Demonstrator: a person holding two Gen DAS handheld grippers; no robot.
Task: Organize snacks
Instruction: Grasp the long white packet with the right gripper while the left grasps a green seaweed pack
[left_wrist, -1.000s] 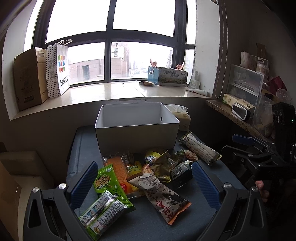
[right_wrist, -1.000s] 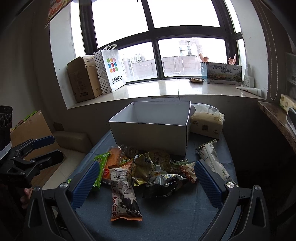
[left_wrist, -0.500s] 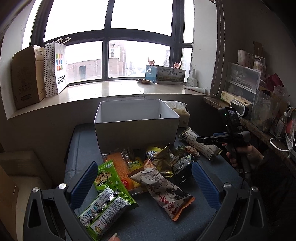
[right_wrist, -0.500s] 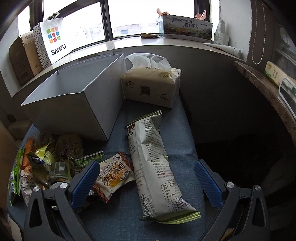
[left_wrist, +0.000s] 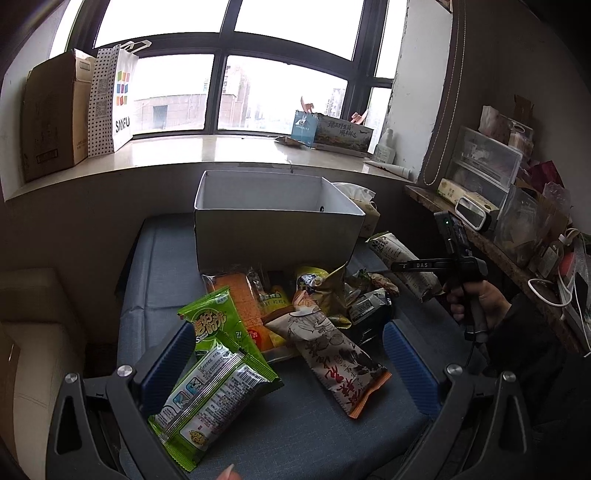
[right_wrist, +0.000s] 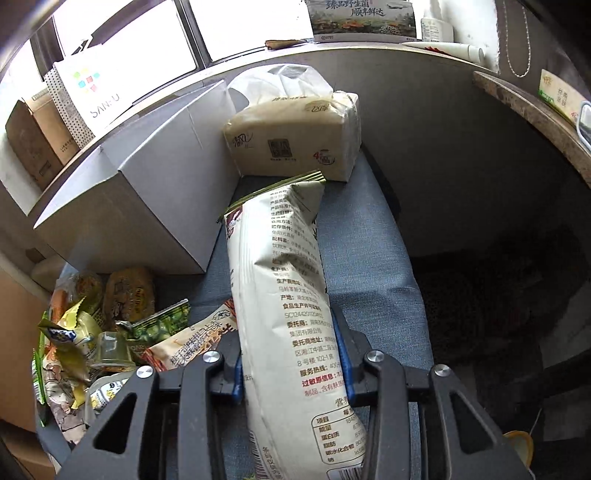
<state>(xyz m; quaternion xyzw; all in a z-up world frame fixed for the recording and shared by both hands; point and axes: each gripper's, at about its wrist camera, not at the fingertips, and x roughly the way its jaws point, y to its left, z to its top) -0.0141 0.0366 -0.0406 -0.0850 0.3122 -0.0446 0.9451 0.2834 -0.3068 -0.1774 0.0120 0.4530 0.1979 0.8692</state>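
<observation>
A pile of snack packets (left_wrist: 295, 310) lies on the blue table in front of an empty white box (left_wrist: 273, 221). My left gripper (left_wrist: 288, 354) is open and low over the near packets, with a green packet (left_wrist: 218, 365) against its left finger. My right gripper (right_wrist: 291, 354) is shut on a long white snack bag (right_wrist: 284, 288) that lies on the table right of the box (right_wrist: 147, 192). In the left wrist view the right gripper (left_wrist: 417, 266) reaches onto that bag (left_wrist: 402, 258) at the table's right side.
A tissue pack (right_wrist: 295, 136) stands behind the white bag, beside the box. Loose packets (right_wrist: 110, 325) lie left of the right gripper. A window sill (left_wrist: 184, 151) holds a cardboard box and a paper bag. A cluttered shelf (left_wrist: 498, 221) runs along the right.
My right gripper has moved forward and down to the long white bag and shut on it. My left gripper has dropped slightly toward the near packets.
</observation>
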